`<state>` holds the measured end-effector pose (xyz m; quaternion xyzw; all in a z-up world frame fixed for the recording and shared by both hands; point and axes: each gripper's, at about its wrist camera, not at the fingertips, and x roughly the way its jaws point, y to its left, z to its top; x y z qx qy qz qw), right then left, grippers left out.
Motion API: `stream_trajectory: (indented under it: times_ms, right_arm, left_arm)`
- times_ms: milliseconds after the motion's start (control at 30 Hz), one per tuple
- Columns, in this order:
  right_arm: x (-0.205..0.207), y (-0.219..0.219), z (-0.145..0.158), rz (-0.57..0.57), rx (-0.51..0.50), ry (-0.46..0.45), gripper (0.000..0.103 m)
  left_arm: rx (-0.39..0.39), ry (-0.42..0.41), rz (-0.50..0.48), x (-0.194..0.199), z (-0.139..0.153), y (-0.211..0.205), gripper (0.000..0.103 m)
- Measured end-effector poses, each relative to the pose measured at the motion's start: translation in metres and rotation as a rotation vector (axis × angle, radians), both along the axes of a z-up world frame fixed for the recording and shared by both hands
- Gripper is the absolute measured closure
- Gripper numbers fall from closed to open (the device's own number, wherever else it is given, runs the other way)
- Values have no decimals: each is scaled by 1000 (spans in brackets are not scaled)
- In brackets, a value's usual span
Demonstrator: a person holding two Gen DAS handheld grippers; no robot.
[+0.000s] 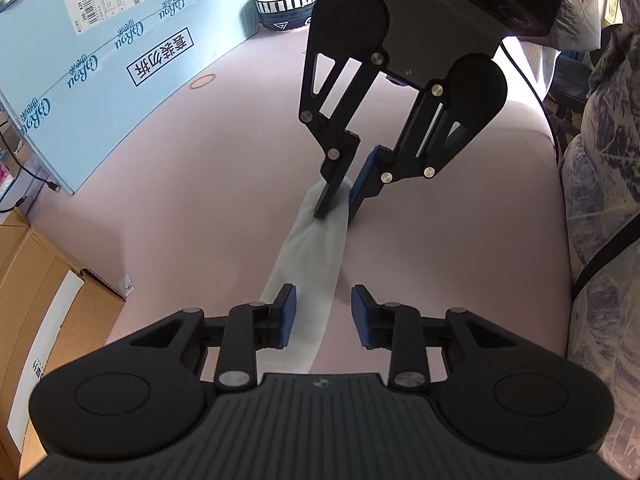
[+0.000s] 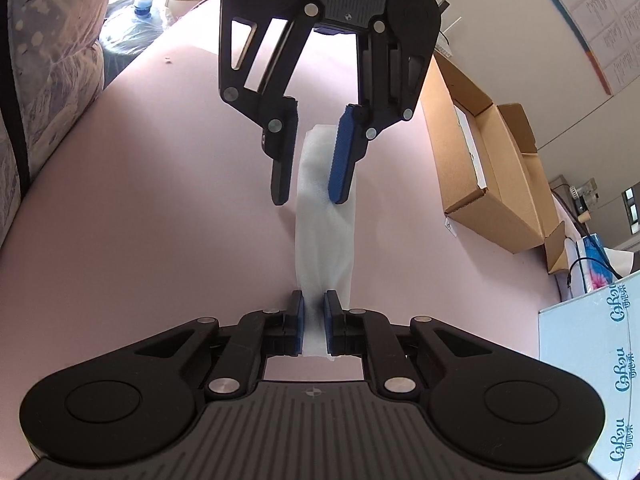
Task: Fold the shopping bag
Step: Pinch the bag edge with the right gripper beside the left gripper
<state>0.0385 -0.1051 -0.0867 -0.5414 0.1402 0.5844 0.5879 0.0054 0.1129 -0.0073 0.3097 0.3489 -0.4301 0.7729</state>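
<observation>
The shopping bag (image 2: 325,240), white and translucent, is gathered into a long narrow strip that lies on the pink bench (image 2: 160,220) and runs from one tool to the other. The right tool (image 2: 313,326) has its blue pads (image 2: 296,322) drawn close together and pinched on one end of the strip, a short tail of bag sticking out behind them. At the far end of the strip, seen from the right wrist, the left tool (image 2: 310,196) straddles the bag with its fingers set apart, one on each side; the blue-padded finger lies against the bag's edge and the other stands clear of it, so this tool is narrowly parted and not clamping. From the left wrist, the left tool (image 1: 324,314) shows the same gap, with the strip passing beside the left pad and bare bench next to the other pad. Ahead of it the right tool (image 1: 336,212) points steeply down onto the bag (image 1: 308,264). Beyond the right tool stands a striped bowl (image 1: 285,6), and to the left of both a blue carton (image 1: 100,80) lies along the bench edge. A rubber band (image 1: 203,80) lies near that carton.
</observation>
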Motion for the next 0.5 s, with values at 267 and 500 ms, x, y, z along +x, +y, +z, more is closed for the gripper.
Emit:
stream_trajectory:
  times_ms: [267,500]
  right_arm:
    - [24,-2,7,-159,49,206,93]
    - [62,3,24,-370,95,496,93]
  left_arm:
    - [66,-15,-58,8,-1,1,83]
    - [43,143,-17,33,6,8,96]
